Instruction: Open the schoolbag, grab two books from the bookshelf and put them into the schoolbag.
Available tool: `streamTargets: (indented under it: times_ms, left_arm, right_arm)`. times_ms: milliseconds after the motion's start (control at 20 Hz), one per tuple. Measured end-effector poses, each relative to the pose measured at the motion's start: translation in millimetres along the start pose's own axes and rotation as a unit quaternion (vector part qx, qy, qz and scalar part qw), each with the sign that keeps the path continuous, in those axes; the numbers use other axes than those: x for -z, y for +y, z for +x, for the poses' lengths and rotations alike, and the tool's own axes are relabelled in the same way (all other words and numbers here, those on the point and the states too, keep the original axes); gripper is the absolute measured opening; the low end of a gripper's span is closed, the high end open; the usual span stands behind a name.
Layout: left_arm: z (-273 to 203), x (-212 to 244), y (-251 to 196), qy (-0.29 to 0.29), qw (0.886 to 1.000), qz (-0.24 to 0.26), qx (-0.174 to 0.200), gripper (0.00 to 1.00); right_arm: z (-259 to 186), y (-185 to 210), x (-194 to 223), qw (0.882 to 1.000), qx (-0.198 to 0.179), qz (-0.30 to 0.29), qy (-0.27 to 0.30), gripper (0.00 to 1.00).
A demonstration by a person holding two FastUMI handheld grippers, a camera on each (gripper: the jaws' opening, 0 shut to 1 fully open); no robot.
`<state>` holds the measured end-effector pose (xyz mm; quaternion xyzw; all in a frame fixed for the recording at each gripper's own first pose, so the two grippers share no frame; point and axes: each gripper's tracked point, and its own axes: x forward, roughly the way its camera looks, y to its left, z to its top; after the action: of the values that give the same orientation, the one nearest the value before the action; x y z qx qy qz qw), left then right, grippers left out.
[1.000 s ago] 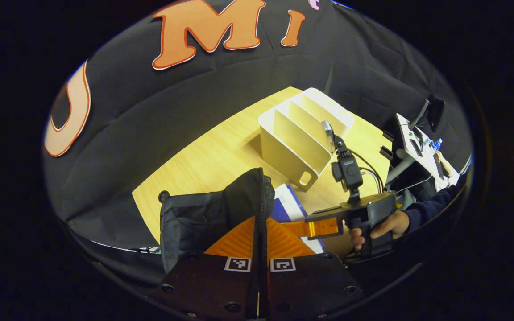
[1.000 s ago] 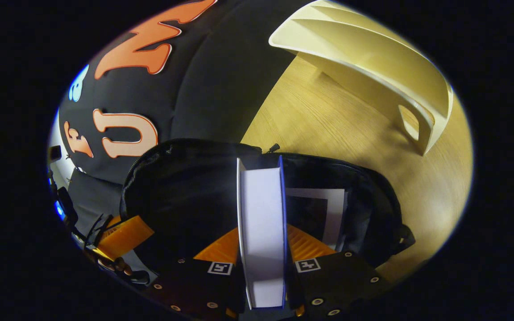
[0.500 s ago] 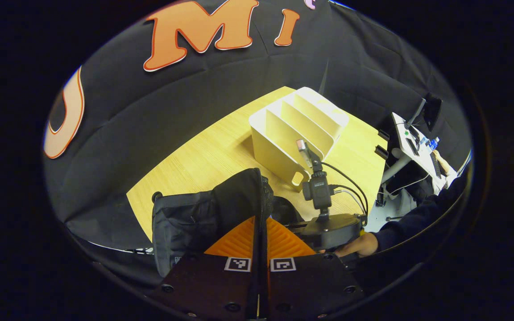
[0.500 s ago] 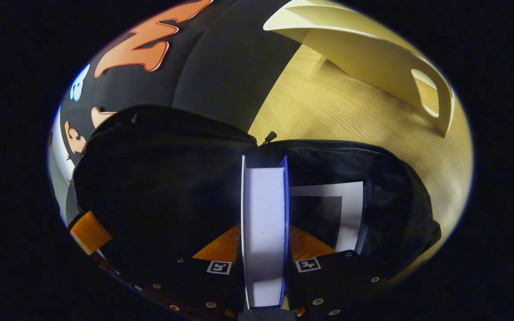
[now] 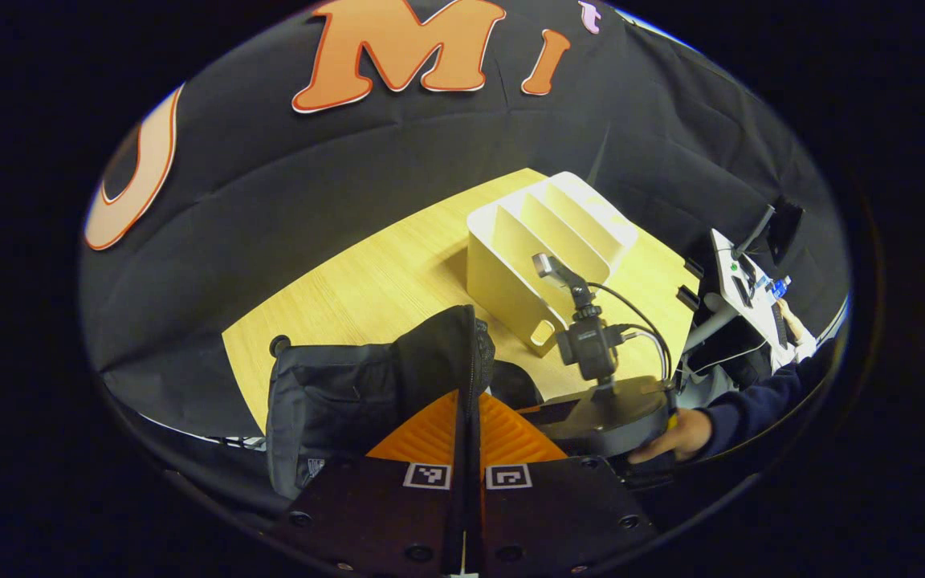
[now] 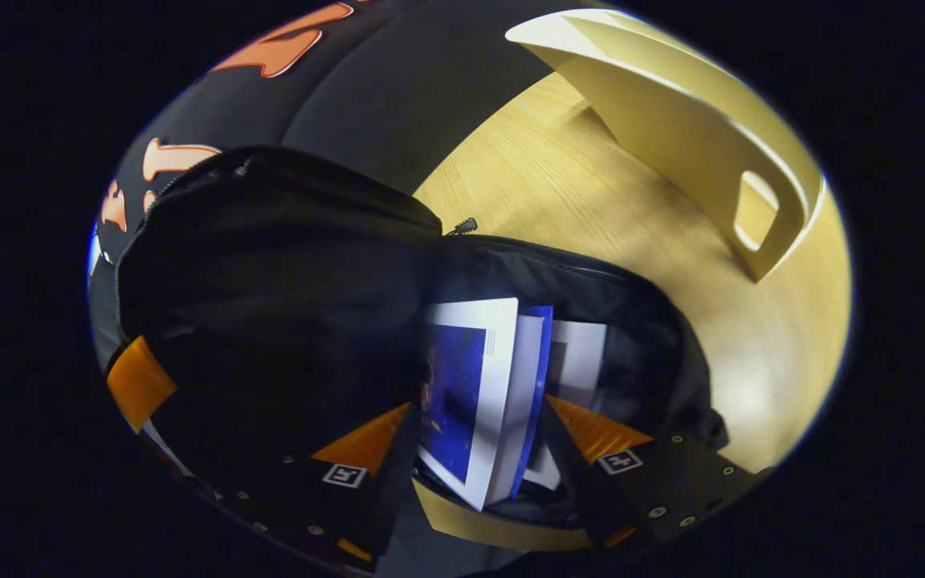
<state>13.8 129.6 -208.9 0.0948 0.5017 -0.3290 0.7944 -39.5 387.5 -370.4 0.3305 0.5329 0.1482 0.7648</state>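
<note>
Wooden table [image 5: 366, 281] w/ schoolbag [image 6: 270, 305]: left gripper [image 5: 466, 433] pinches flap closed-tight, right gripper [image 6: 478, 449] spread, blue book [image 6: 478, 385] loose inside; flap slipping could snag it.

A recording booth set up inside an office or lab; black cloth [image 5: 398, 160] hangs as a wall behind a light wooden table [image 5: 366, 281]. Past the cloth's edge stands a white desk [image 5: 739, 277] with a monitor [image 5: 784, 225]; someone's hand [image 5: 788, 317] rests there.
</note>
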Motion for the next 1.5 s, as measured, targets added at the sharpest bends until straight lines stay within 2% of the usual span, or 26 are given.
streamTargets:
  times_ms: [50, 100, 200, 450, 650, 800, 1100, 1200, 1250, 1350, 1500]
  left_arm:
    - [0, 1, -2, -0.004, 1.000, -0.001, 0.003, 0.02]
    - [1, 2, -4, -0.005, 1.000, 0.000, 0.008, 0.02]
    - [4, 5, -6, -0.007, 1.000, 0.005, 0.009, 0.02]
    - [20, 17, -21, -0.011, 1.000, -0.013, -0.021, 0.02]
    - [40, 27, -42, -0.006, 0.997, -0.049, -0.051, 0.02]
    - [55, 33, -56, -0.002, 0.992, -0.085, -0.091, 0.02]
    - [77, 52, -92, 0.008, 0.978, -0.137, -0.156, 0.12]
    - [87, 49, -117, -0.002, 0.976, -0.168, -0.141, 0.27]
    - [90, 43, -129, -0.010, 0.974, -0.182, -0.135, 0.46]
    - [94, 36, -144, -0.018, 0.970, -0.194, -0.144, 0.61]
    - [87, 11, -162, -0.053, 0.965, -0.202, -0.162, 0.65]
  right_arm:
    - [-10, -4, -4, 1.000, 0.009, -0.013, -0.004, 0.95]
    - [-21, -11, -9, 0.999, 0.020, -0.025, -0.011, 0.96]
    - [-40, -24, -18, 0.998, 0.042, -0.045, -0.022, 0.97]
    - [-108, -52, -55, 0.991, 0.067, -0.096, -0.063, 0.97]
    - [-161, -73, -84, 0.987, 0.061, -0.127, -0.078, 0.97]
    - [-199, -90, -109, 0.981, 0.059, -0.163, -0.088, 0.97]
    - [-256, -117, -152, 0.968, 0.049, -0.225, -0.104, 0.97]
    - [-270, -124, -166, 0.962, 0.048, -0.244, -0.108, 0.97]
    - [-274, -127, -172, 0.961, 0.046, -0.251, -0.110, 0.97]
    - [-288, -134, -181, 0.958, 0.041, -0.258, -0.116, 0.98]
    - [-307, -136, -192, 0.952, 0.034, -0.274, -0.133, 0.97]
